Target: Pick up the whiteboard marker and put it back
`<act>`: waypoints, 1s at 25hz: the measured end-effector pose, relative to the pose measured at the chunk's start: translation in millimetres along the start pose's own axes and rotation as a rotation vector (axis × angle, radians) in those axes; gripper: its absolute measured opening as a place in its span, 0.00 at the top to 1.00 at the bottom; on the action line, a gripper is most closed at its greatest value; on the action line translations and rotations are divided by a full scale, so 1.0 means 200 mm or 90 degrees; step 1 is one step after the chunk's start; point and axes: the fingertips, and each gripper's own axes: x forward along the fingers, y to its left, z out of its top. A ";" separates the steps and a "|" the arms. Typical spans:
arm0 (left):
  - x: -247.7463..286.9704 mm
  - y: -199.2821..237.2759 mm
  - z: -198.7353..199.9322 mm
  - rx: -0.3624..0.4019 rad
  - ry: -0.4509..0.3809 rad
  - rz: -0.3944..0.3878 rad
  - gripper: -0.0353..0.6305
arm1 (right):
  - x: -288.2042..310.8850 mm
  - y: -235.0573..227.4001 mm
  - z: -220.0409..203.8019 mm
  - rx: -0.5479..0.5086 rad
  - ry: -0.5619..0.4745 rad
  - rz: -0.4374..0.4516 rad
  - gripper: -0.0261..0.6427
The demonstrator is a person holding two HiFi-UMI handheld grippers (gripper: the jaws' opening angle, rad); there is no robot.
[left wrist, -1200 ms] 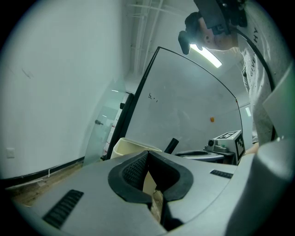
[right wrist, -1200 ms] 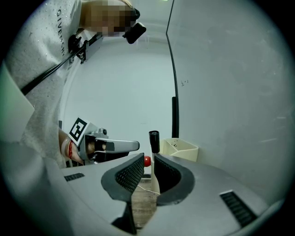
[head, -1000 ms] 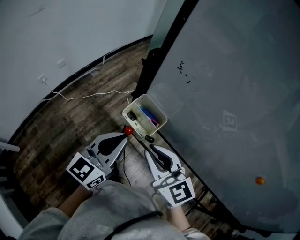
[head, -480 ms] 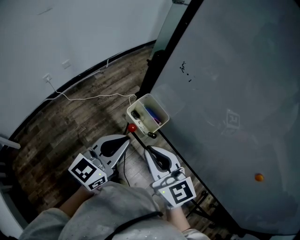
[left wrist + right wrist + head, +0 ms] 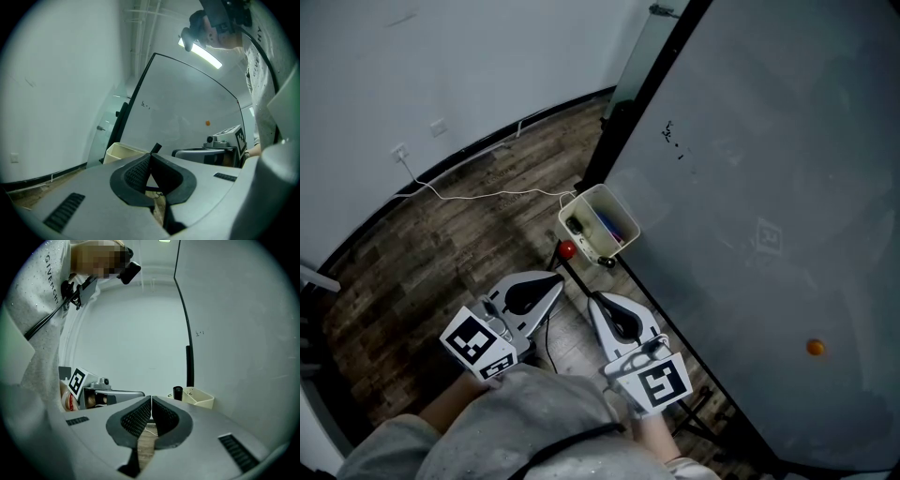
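Standing by cream bin (image 5: 621,206), black marker (image 5: 177,393), whiteboard (image 5: 769,187) alongside

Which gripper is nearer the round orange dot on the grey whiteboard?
Right. Seen from the head, the right gripper is beside the whiteboard, left of the orange dot; the left gripper is farther left.

We read "GIVENCH…" printed down the person's pale sweatshirt (image 5: 37,315). The small dark marks on the whiteboard (image 5: 769,206) stay unreadable to us.
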 end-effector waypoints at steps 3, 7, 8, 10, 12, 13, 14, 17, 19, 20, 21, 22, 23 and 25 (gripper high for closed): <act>-0.01 -0.01 -0.01 0.000 0.000 0.004 0.92 | -0.01 0.01 -0.01 -0.002 0.003 0.003 0.93; -0.04 -0.03 -0.02 0.000 -0.002 0.009 0.92 | -0.03 0.03 -0.01 -0.005 0.000 0.009 0.93; -0.05 -0.04 -0.02 -0.001 -0.003 0.011 0.92 | -0.03 0.04 -0.01 -0.005 0.000 0.010 0.93; -0.06 -0.05 -0.03 -0.001 -0.003 0.014 0.92 | -0.05 0.05 0.00 -0.003 -0.001 0.011 0.93; -0.07 -0.06 -0.03 -0.002 -0.005 0.016 0.92 | -0.06 0.06 0.00 0.000 -0.004 0.012 0.93; -0.08 -0.07 -0.03 -0.001 -0.005 0.016 0.92 | -0.06 0.06 0.00 0.000 -0.005 0.013 0.93; -0.08 -0.08 -0.03 -0.001 -0.006 0.016 0.92 | -0.07 0.07 0.00 -0.002 -0.005 0.014 0.93; -0.09 -0.10 -0.04 -0.001 -0.006 0.015 0.92 | -0.08 0.09 0.00 -0.008 -0.006 0.017 0.93; -0.10 -0.11 -0.04 0.000 -0.006 0.014 0.92 | -0.10 0.10 0.00 -0.008 -0.006 0.018 0.93; -0.10 -0.12 -0.03 0.001 -0.007 0.014 0.92 | -0.10 0.10 0.00 -0.008 -0.006 0.018 0.93; -0.10 -0.13 -0.03 0.001 -0.007 0.015 0.92 | -0.11 0.11 0.00 -0.007 -0.006 0.019 0.93; -0.11 -0.13 -0.03 0.002 -0.008 0.015 0.92 | -0.11 0.12 0.00 -0.007 -0.006 0.021 0.93; -0.11 -0.13 -0.03 0.002 -0.008 0.016 0.92 | -0.12 0.12 0.00 -0.007 -0.006 0.024 0.93; -0.11 -0.14 -0.04 0.004 -0.008 0.017 0.92 | -0.12 0.13 0.00 -0.009 -0.007 0.028 0.93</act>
